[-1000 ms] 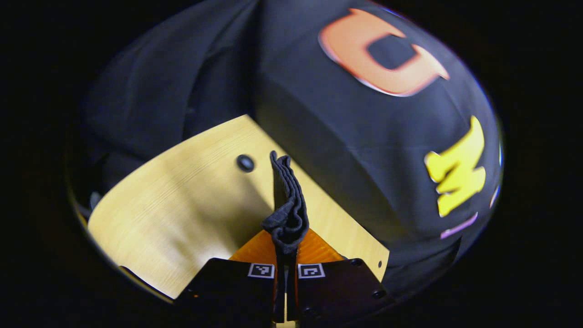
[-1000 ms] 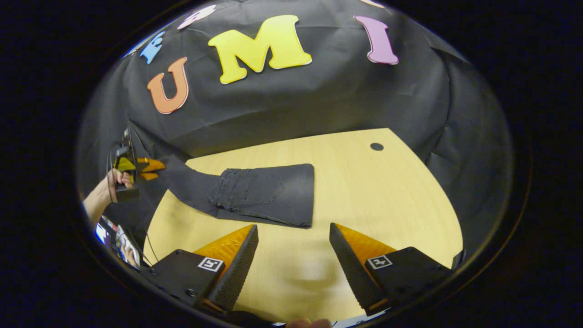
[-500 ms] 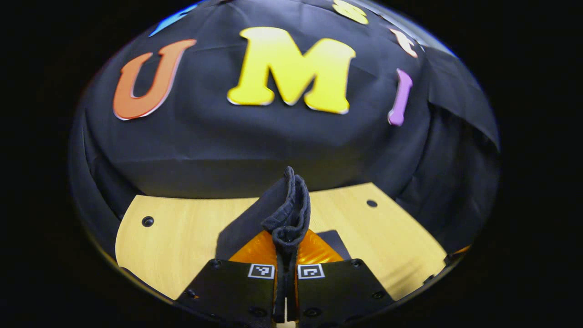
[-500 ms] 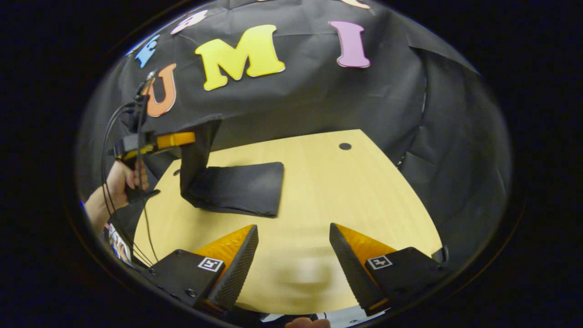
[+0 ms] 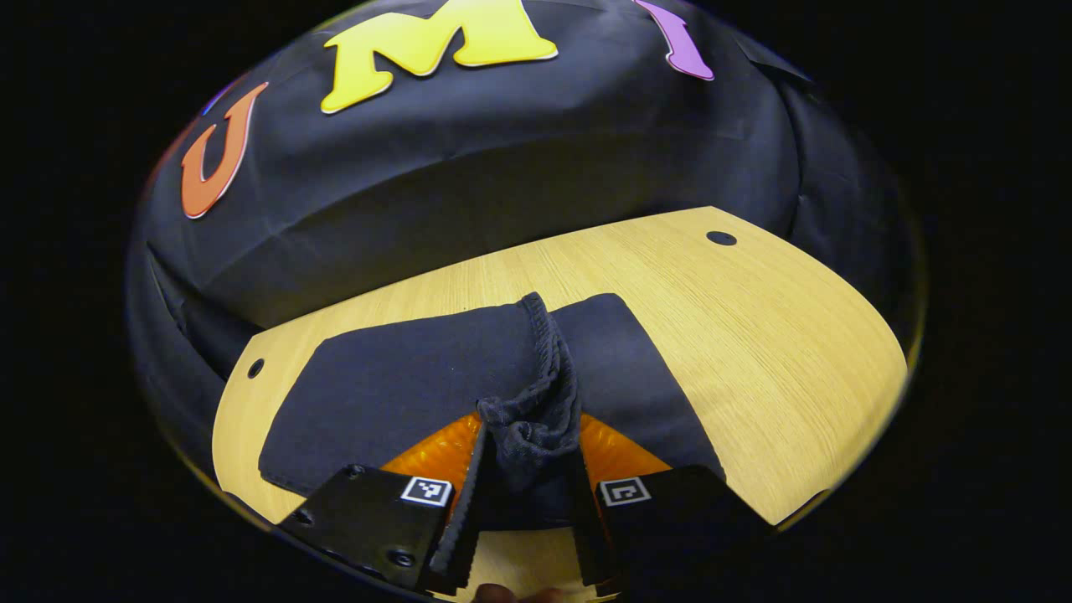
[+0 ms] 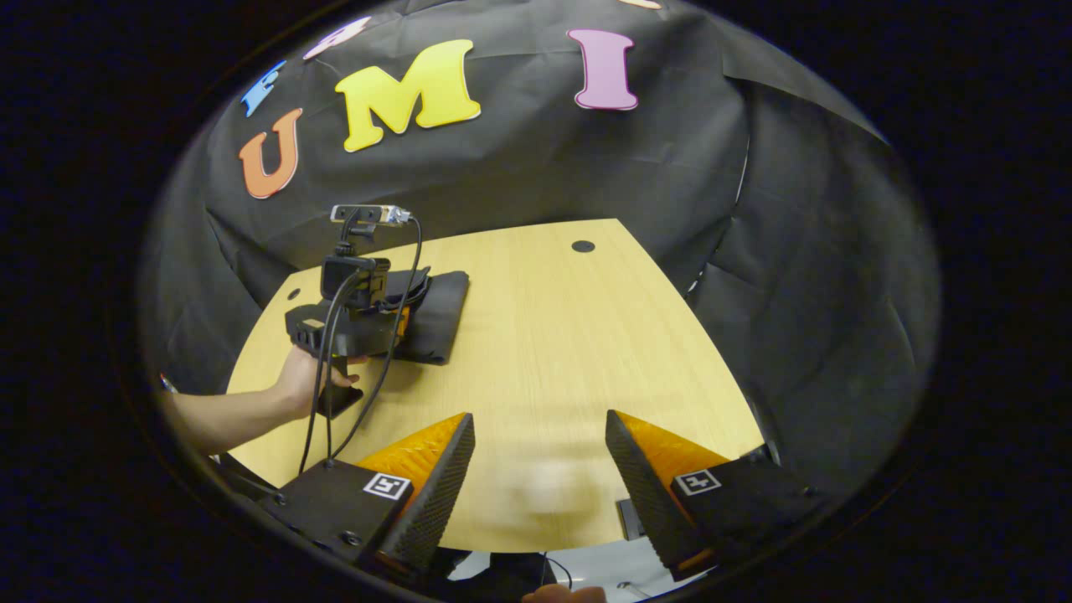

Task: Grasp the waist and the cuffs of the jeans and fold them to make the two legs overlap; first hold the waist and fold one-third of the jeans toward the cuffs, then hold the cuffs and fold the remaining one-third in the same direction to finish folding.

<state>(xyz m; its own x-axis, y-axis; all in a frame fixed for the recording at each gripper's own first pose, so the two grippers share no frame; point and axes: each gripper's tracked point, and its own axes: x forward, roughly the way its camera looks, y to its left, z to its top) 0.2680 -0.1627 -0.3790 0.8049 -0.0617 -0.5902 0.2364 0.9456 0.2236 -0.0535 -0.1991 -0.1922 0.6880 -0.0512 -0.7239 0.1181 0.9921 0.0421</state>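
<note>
Jeans [image 5: 394,385] folded flat on table [image 5: 779,335], cuffs [image 5: 536,410] pinched by left tool [image 5: 526,511]; right tool [image 6: 540,477] agape.

No readable word, brand name or number stands on anything here. The only signs are small square black-and-white coded markers, one on each black finger mount of the left gripper [image 5: 526,502] and of the right gripper [image 6: 540,477]; they are patterns, not letters
</note>
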